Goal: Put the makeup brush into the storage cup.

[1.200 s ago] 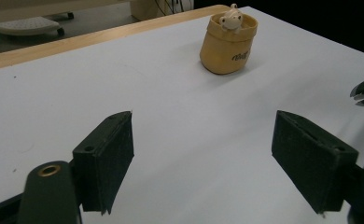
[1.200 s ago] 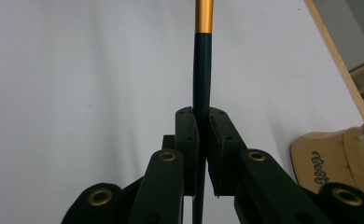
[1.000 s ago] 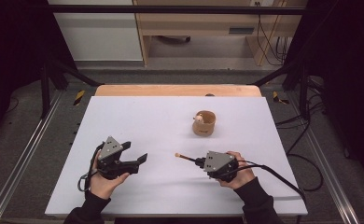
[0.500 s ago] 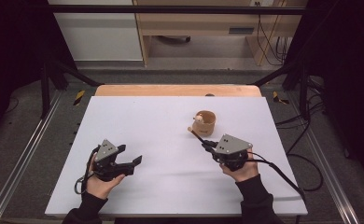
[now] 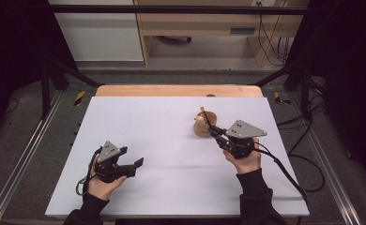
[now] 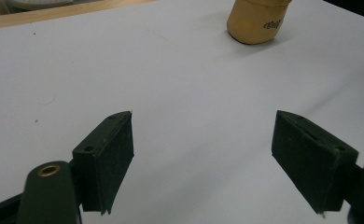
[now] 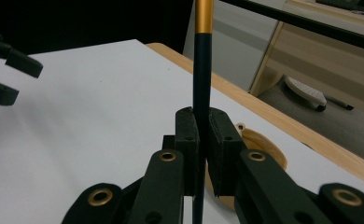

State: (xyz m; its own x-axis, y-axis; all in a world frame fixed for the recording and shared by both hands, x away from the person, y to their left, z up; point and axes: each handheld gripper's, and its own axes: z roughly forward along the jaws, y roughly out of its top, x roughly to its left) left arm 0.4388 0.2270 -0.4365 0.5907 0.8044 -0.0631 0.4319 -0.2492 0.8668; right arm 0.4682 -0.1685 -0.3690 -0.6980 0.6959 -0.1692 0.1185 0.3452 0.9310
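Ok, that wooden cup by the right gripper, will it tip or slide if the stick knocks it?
The wooden cup looks squat and broad-based, so it would more likely slide than tip. It is small and probably light, and the white table looks smooth, so a nudge from the stick clamped in the right gripper could shift it.

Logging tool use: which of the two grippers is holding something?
The right gripper, shut on a thin black stick with a gold end near the wooden cup. The left gripper is open, empty.

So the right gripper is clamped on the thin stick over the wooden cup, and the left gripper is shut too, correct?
Not quite. The left gripper is open, its jaws standing wide apart in the left gripper view. The right gripper is indeed clamped on the stick at the wooden cup.
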